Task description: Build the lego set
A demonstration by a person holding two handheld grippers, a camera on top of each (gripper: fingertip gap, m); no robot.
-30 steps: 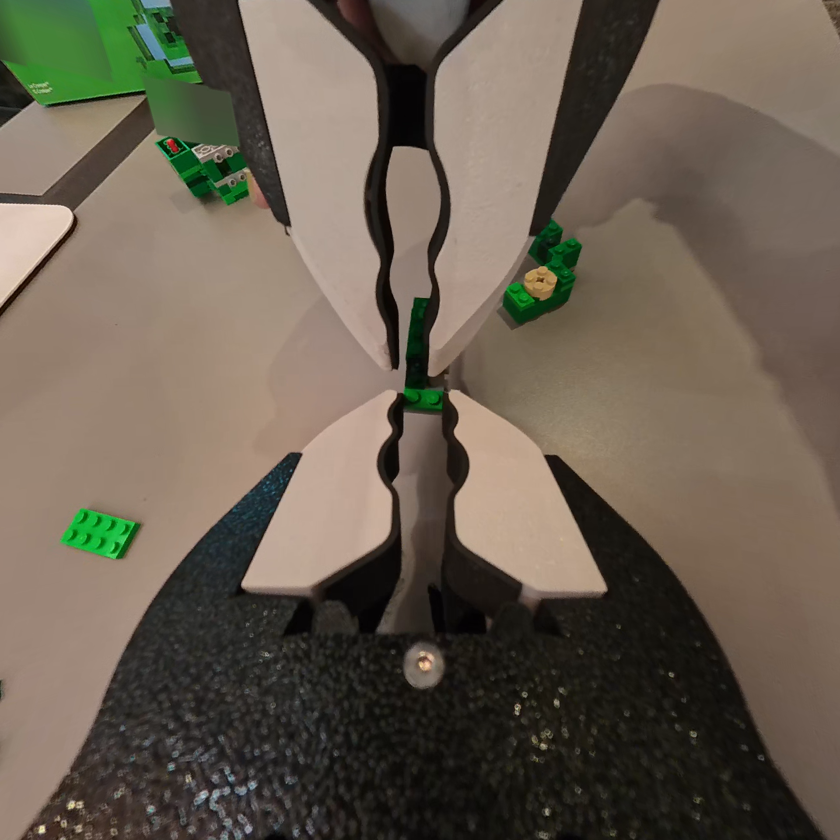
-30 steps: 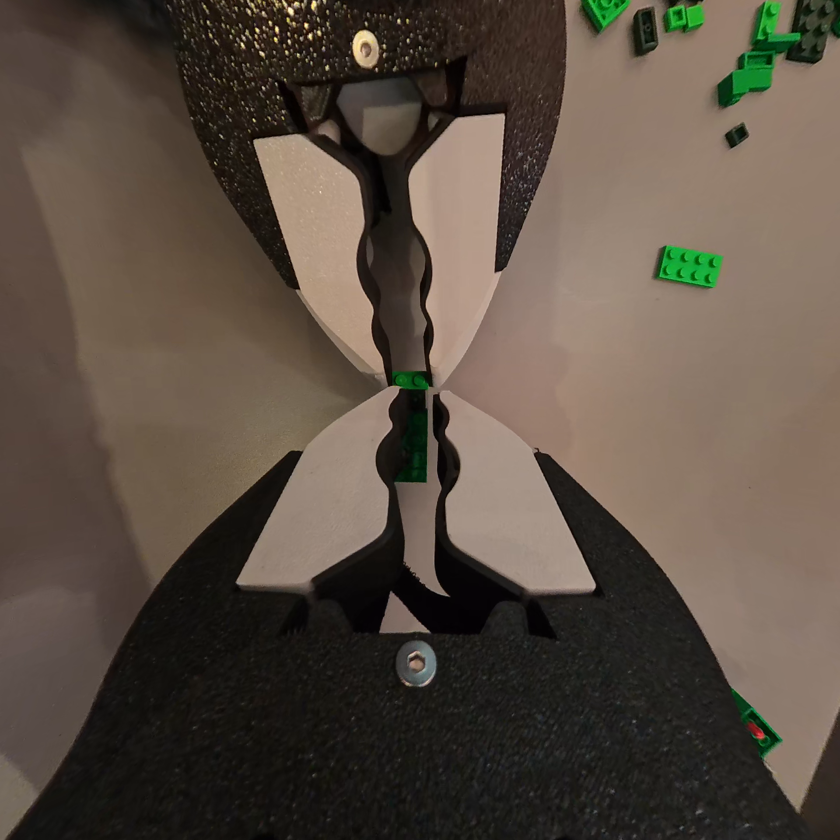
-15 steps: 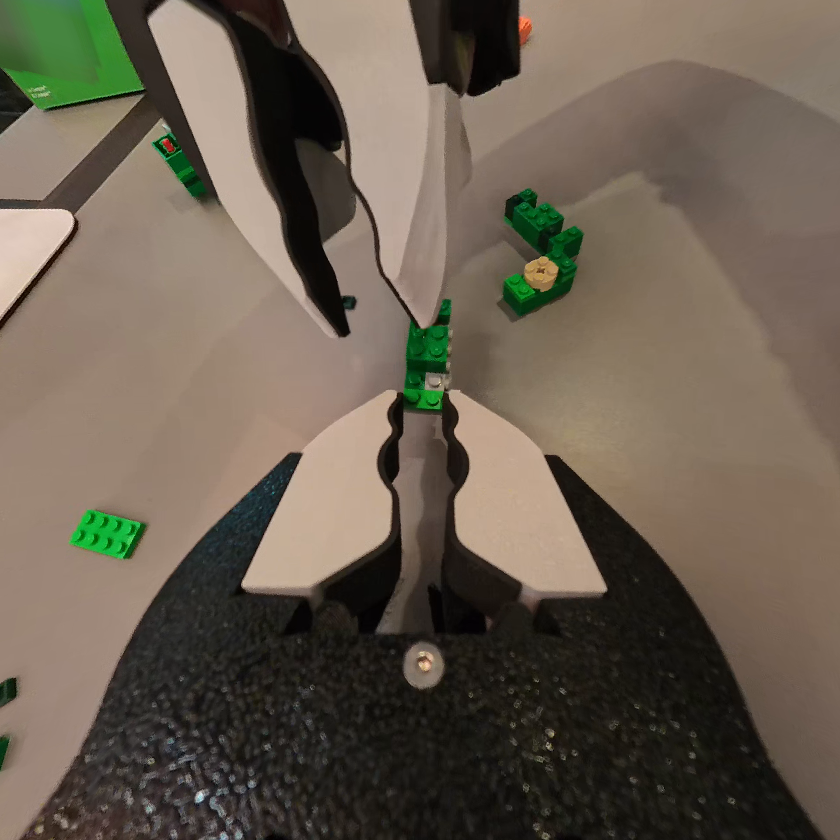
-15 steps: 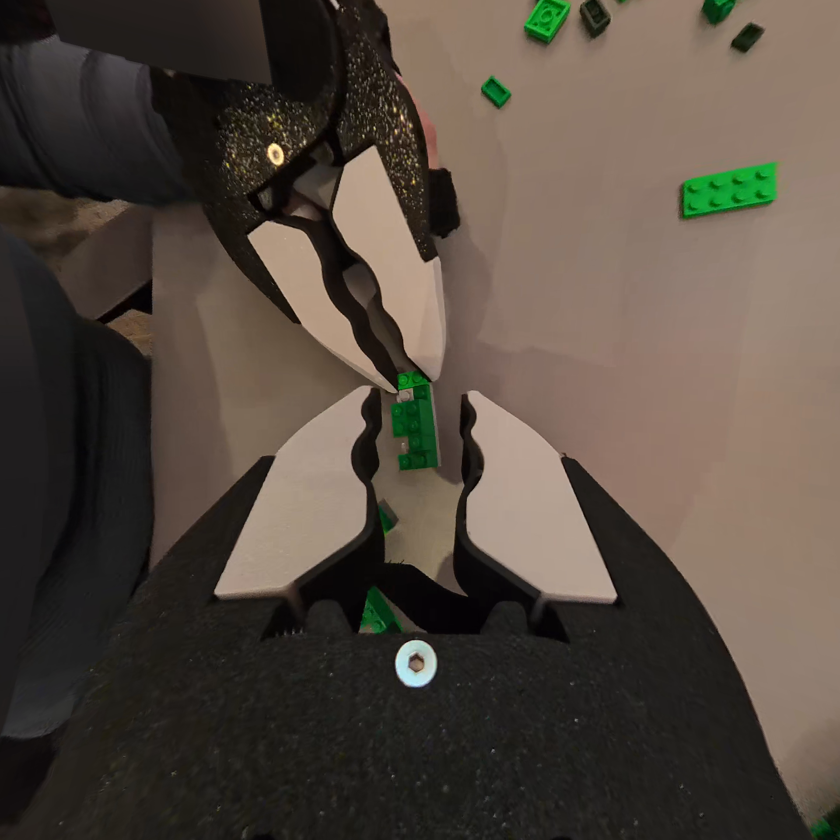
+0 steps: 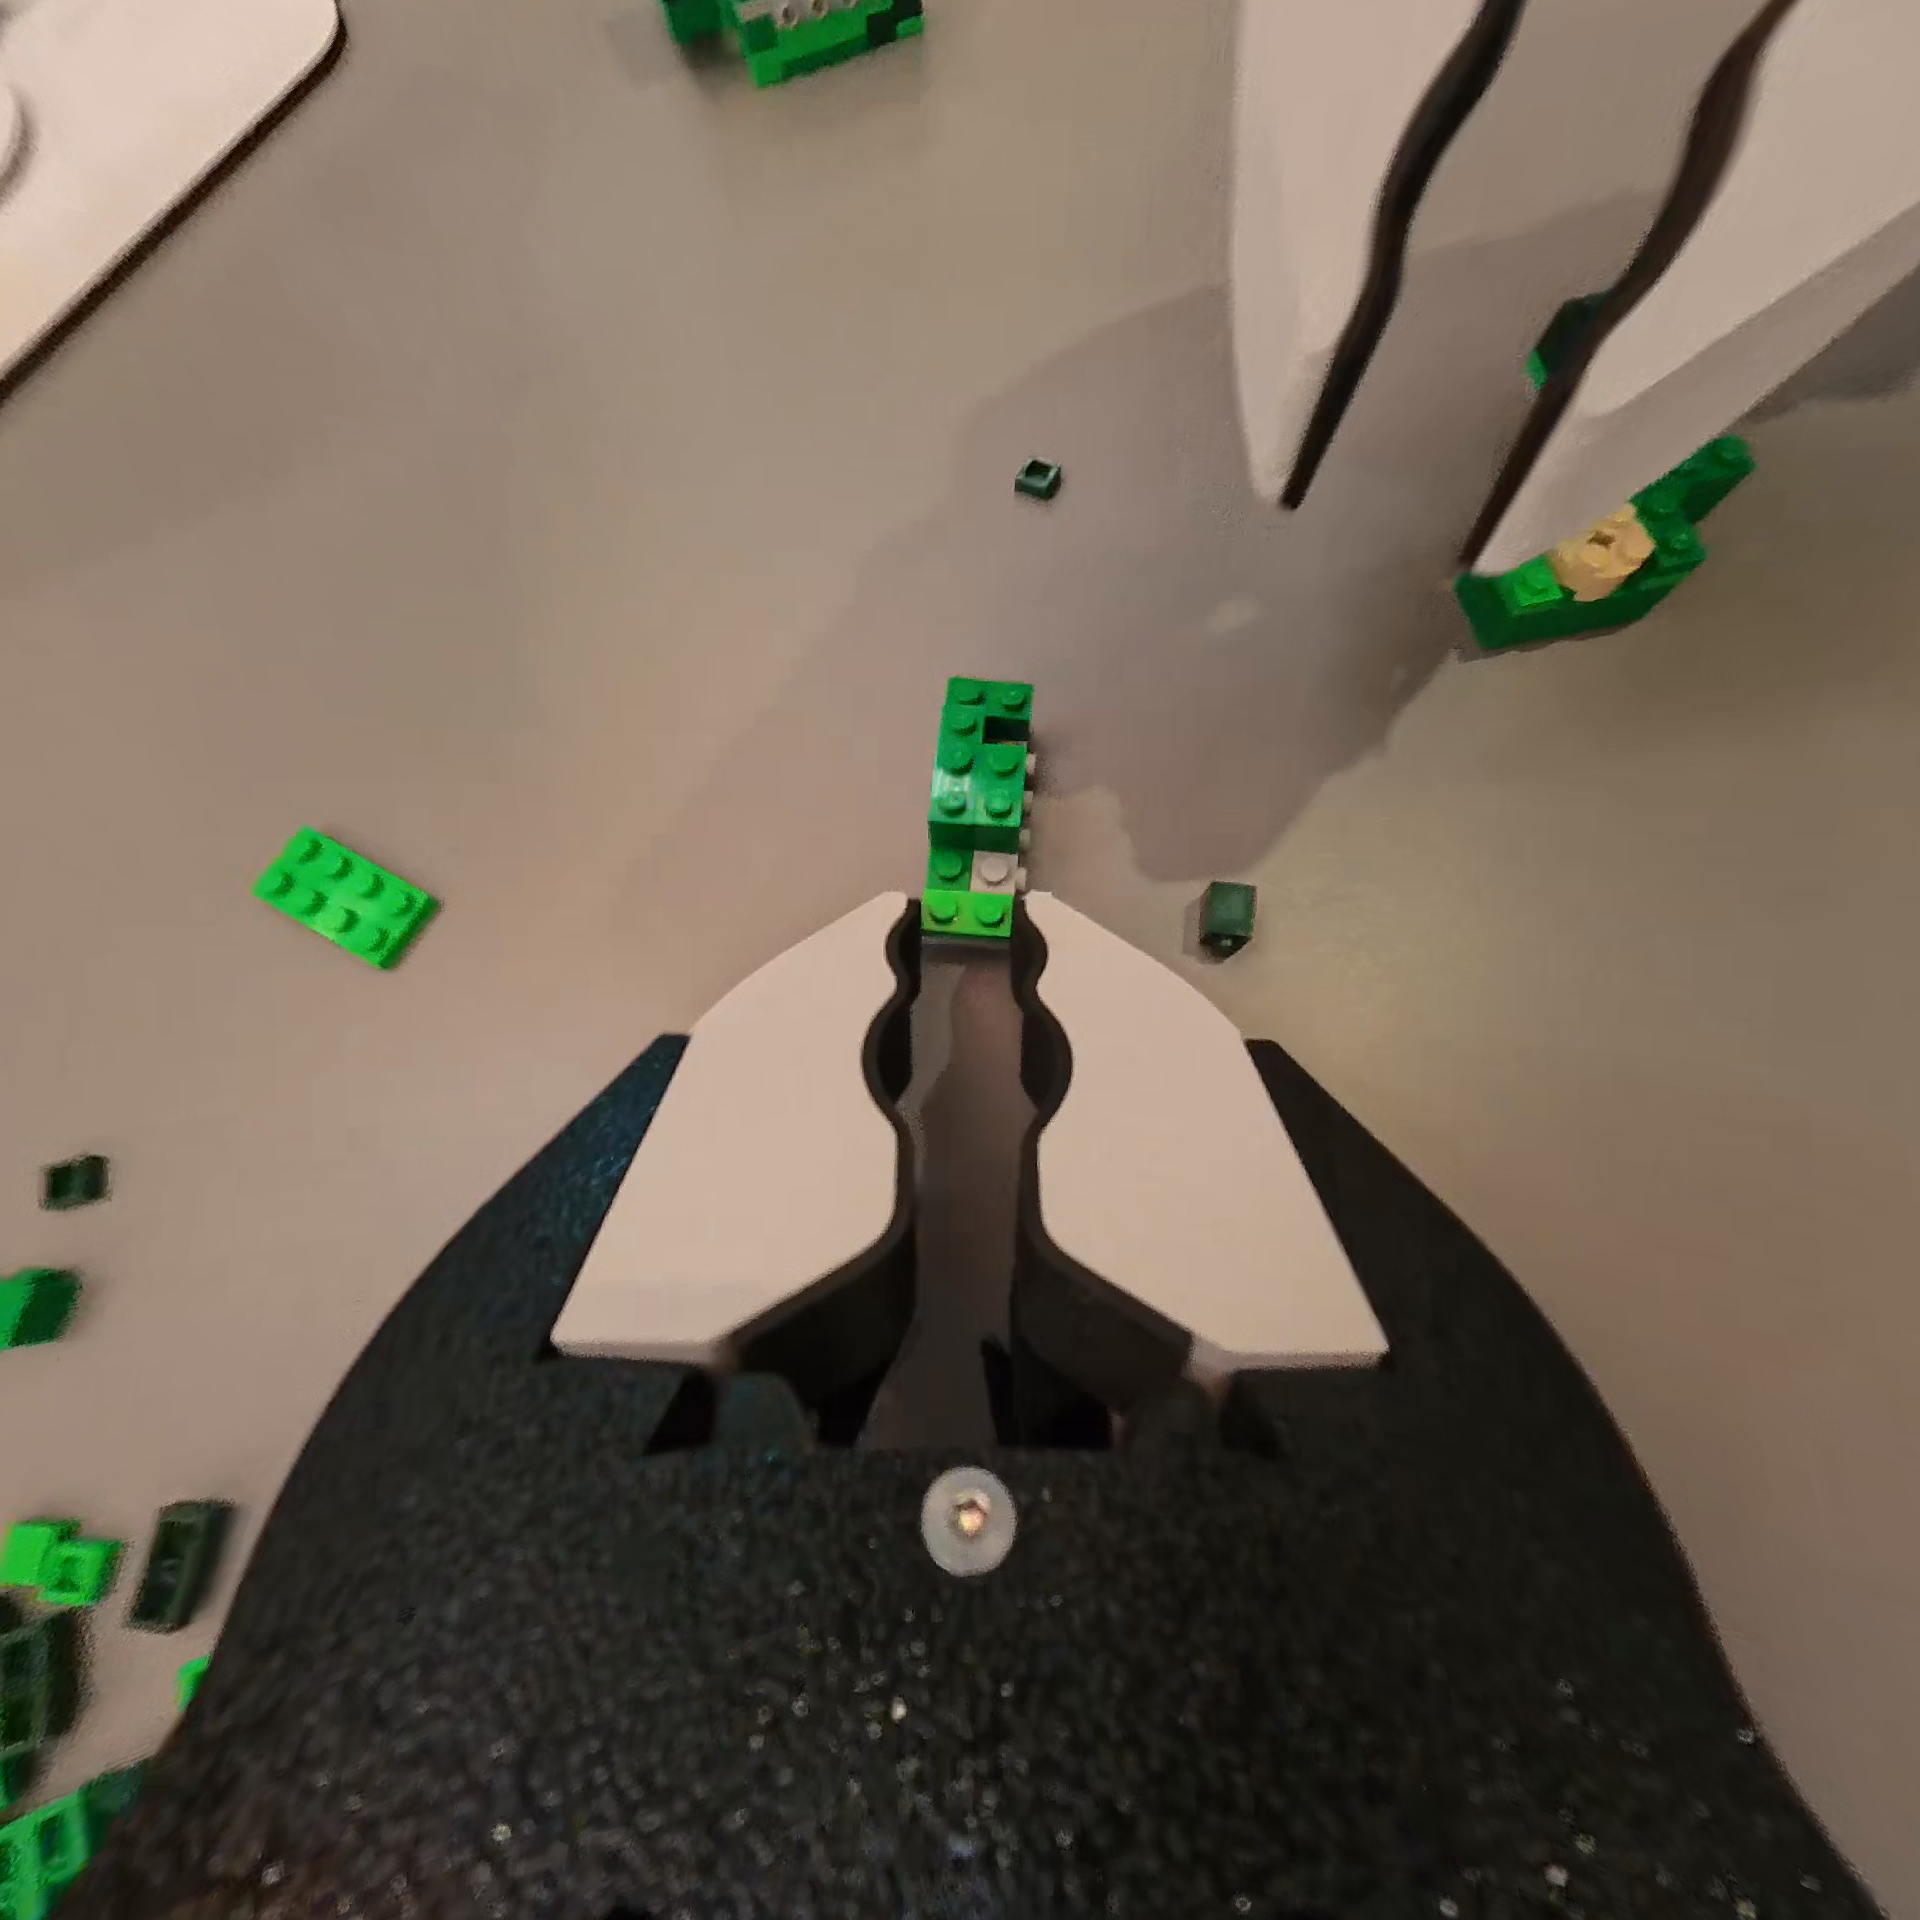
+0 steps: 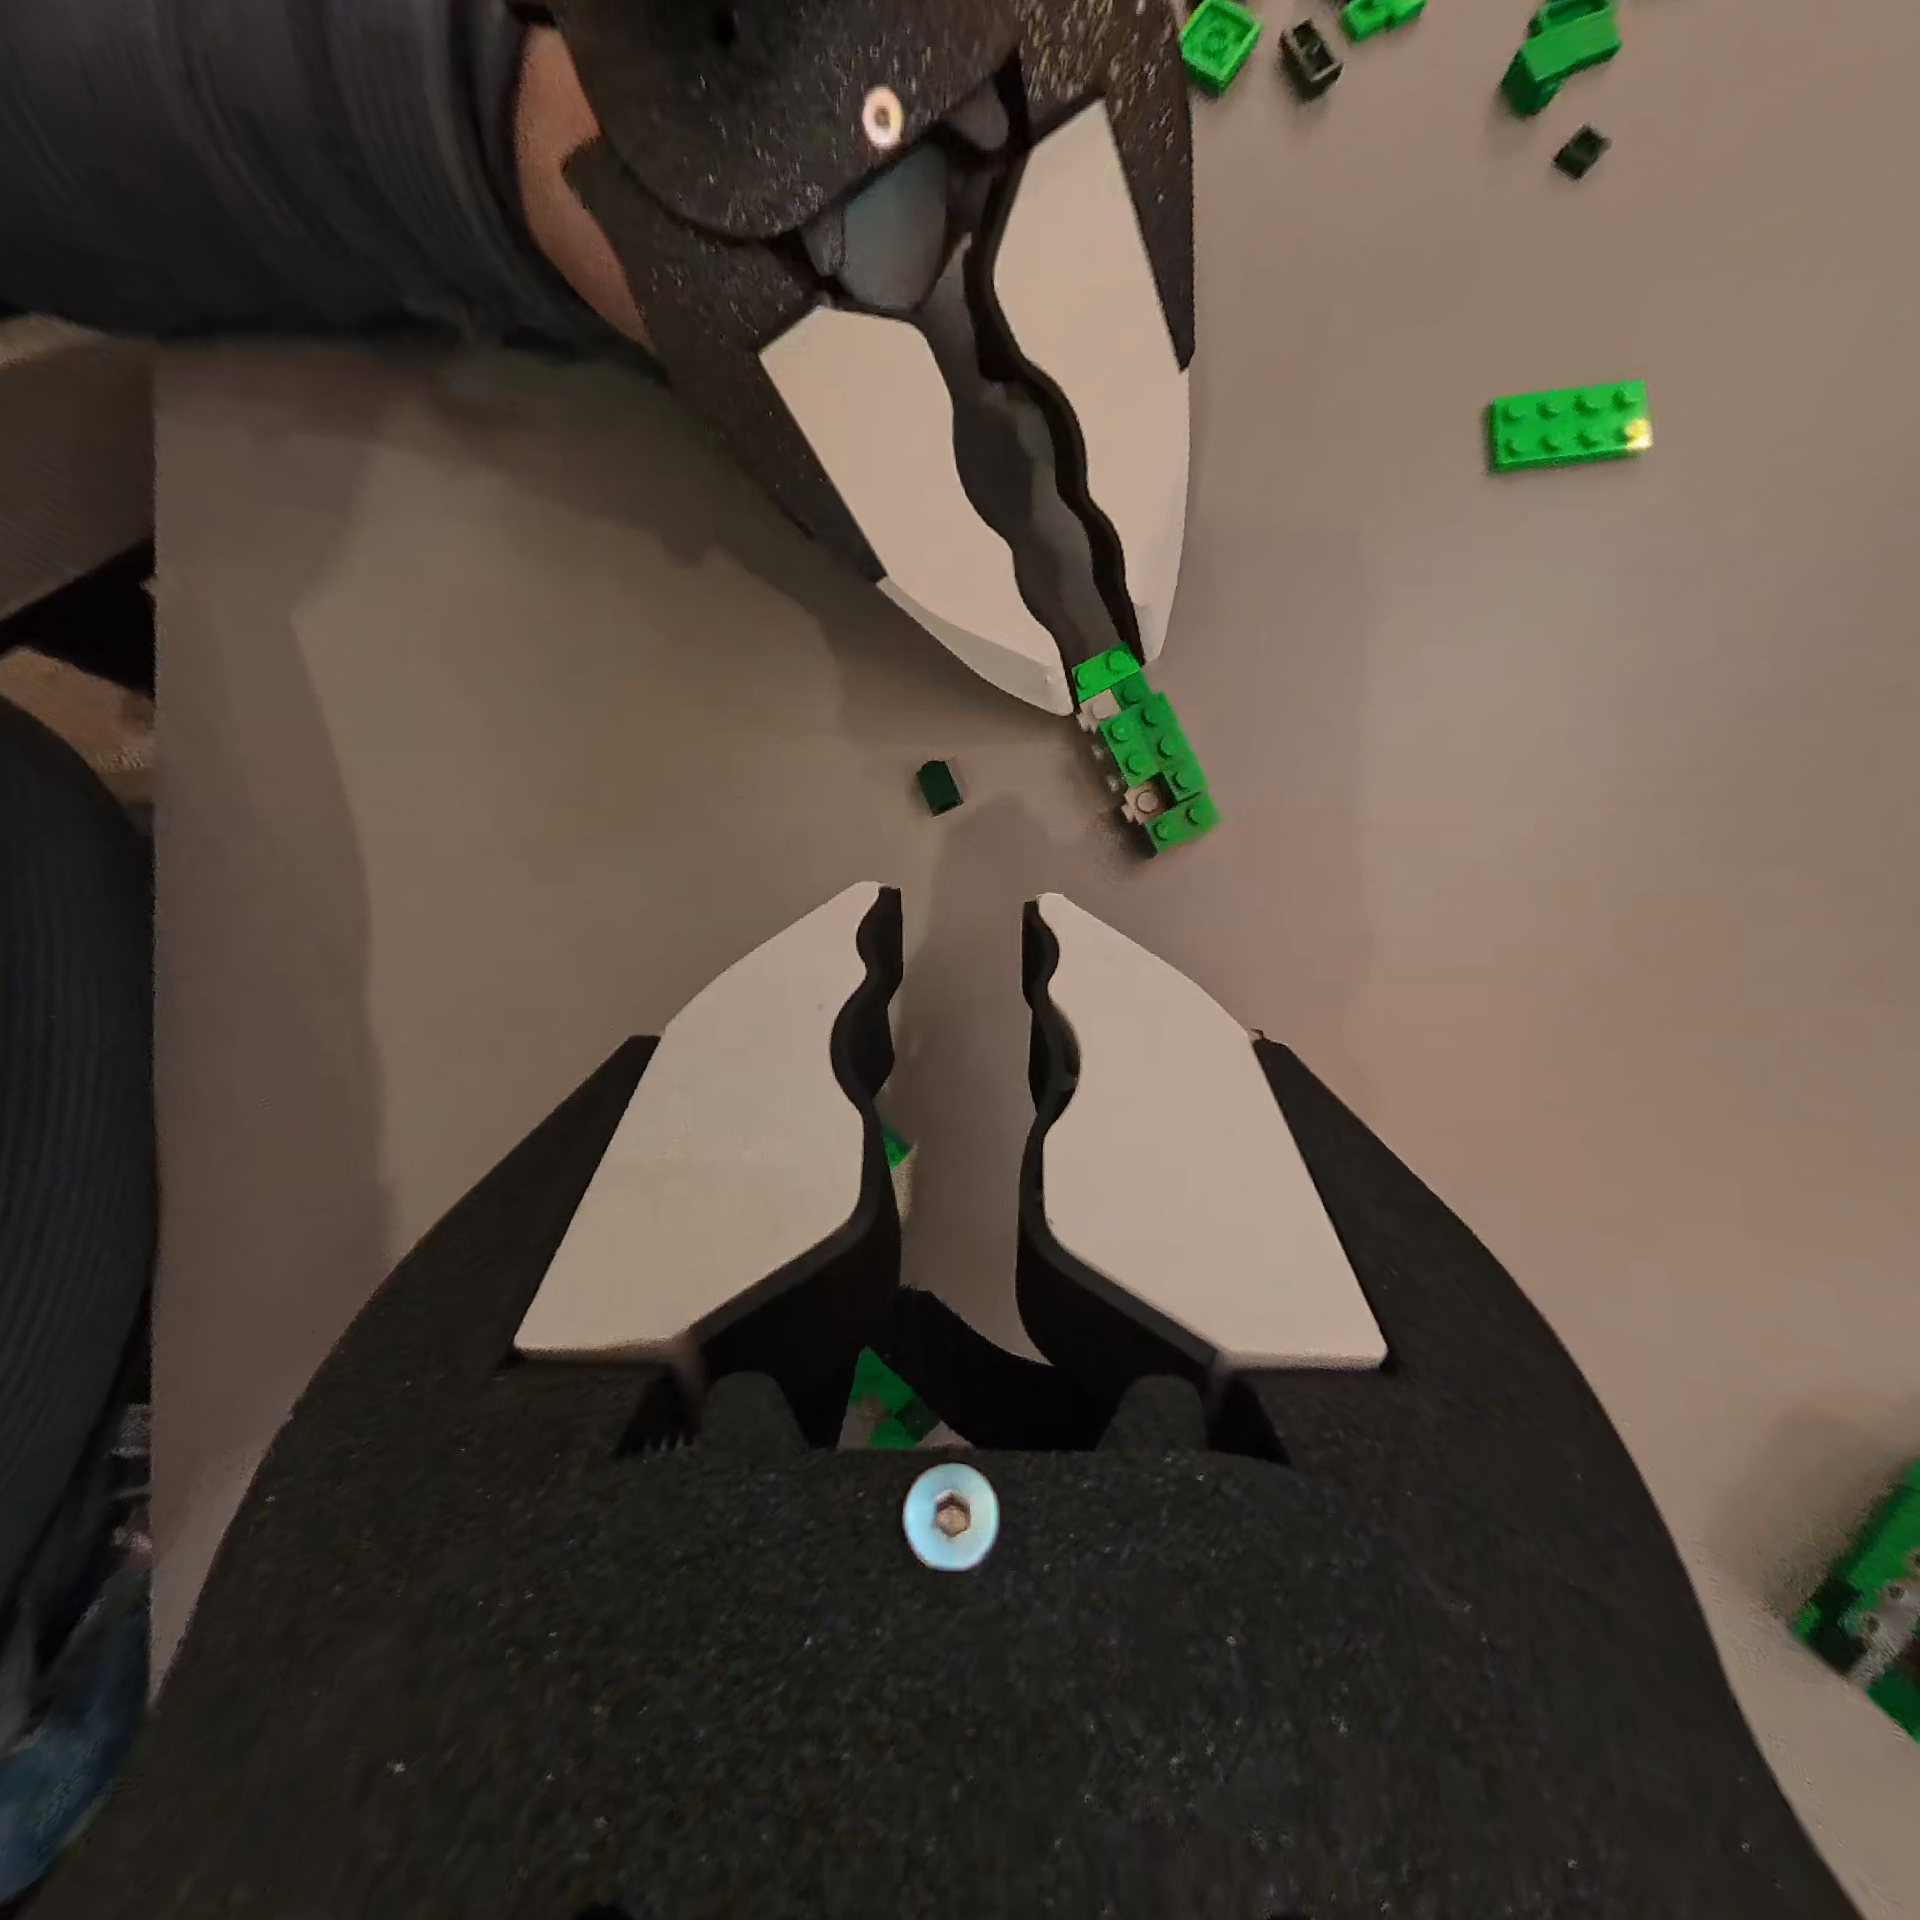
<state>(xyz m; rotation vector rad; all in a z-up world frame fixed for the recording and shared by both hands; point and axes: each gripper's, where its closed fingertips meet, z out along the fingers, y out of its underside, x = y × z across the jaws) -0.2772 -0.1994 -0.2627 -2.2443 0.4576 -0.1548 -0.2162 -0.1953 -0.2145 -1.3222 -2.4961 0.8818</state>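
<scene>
My left gripper [image 5: 971, 909] is shut on the near end of a small green lego assembly [image 5: 982, 774] with grey studs, which sticks out forward close over the grey table. In the right wrist view the same assembly [image 6: 1148, 753] hangs from the left gripper [image 6: 1101, 675]. My right gripper [image 6: 961, 899] is open and empty, a short way back from the assembly. It also shows in the left wrist view [image 5: 1371, 520] at the upper right, jaws apart.
A green piece with a tan round stud [image 5: 1600, 561] lies beside the right gripper. A bright green 2x4 plate [image 5: 343, 896] lies left. Small dark green bricks [image 5: 1228, 914] [image 5: 1039, 480] lie near the assembly. Loose pieces [image 5: 62, 1558] lie lower left. A person's sleeve [image 6: 260, 156] is behind. The left gripper's tips are roughly 8 centimeters from the right gripper's.
My right gripper opened, let go of the assembly's far end and pulled away from it. My left gripper kept its hold on the assembly.
</scene>
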